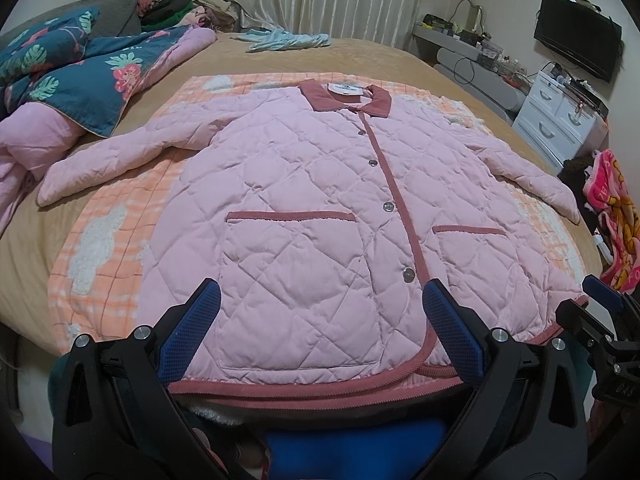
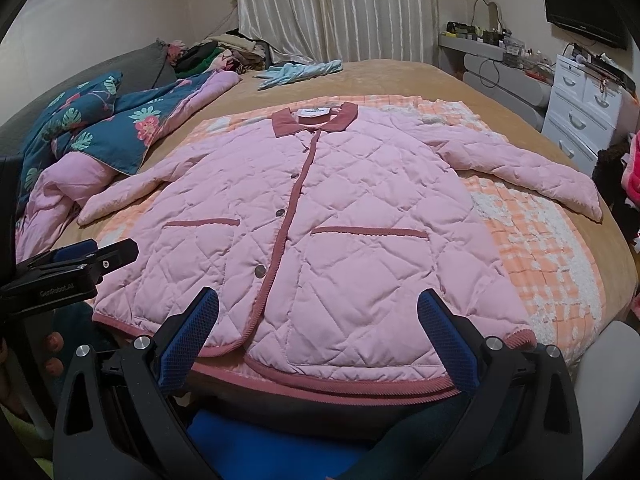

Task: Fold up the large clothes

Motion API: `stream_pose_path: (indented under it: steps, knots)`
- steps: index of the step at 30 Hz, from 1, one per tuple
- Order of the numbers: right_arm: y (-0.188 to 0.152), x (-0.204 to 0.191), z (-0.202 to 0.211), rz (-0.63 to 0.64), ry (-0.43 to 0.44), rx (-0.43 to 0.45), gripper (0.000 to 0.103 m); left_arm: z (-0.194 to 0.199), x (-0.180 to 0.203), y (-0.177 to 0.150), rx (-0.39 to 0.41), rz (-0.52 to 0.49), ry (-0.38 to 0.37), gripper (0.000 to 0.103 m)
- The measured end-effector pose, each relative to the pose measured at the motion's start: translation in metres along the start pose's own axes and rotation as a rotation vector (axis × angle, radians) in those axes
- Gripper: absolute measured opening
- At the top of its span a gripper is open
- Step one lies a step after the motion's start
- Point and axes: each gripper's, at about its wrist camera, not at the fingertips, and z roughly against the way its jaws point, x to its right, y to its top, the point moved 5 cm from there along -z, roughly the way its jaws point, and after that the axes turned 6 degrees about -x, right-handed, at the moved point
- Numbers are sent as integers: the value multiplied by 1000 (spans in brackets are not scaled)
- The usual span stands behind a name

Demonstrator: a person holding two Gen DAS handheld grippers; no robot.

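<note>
Fingers on both grippers stand spread with nothing between them: the left gripper point(image 1: 320, 328) hovers over the hem near the lowest button, the right gripper point(image 2: 318, 332) over the hem on its own side, and neither touches cloth. The jacket point(image 1: 304, 208) lies flat and buttoned, front up, on an orange checked blanket point(image 1: 100, 240) spread over the bed point(image 1: 360, 52), collar away from the person, both sleeves splayed outward. The padding is thick and springy, so a shallow pinch could catch only the top layer or the piping and slip; a grip that goes too deep may drag the blanket up with it. The hem sits just at the near edge of the bed, so a pull toward the person could slide the jacket off. The right sleeve point(image 2: 532, 180) reaches close to the bed's side edge, and the left sleeve ends just beside a floral quilt point(image 1: 72, 68). Beyond the collar the bed is mostly bare, apart from a pale blue garment point(image 1: 284, 39) well away.
</note>
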Motion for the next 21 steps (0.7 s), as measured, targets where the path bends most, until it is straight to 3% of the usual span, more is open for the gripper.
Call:
stream_pose_path:
  steps: [21]
  knots:
    - [1,-1,-5,4,2,-11,99,-2,6,3,-5,-2,-5,95]
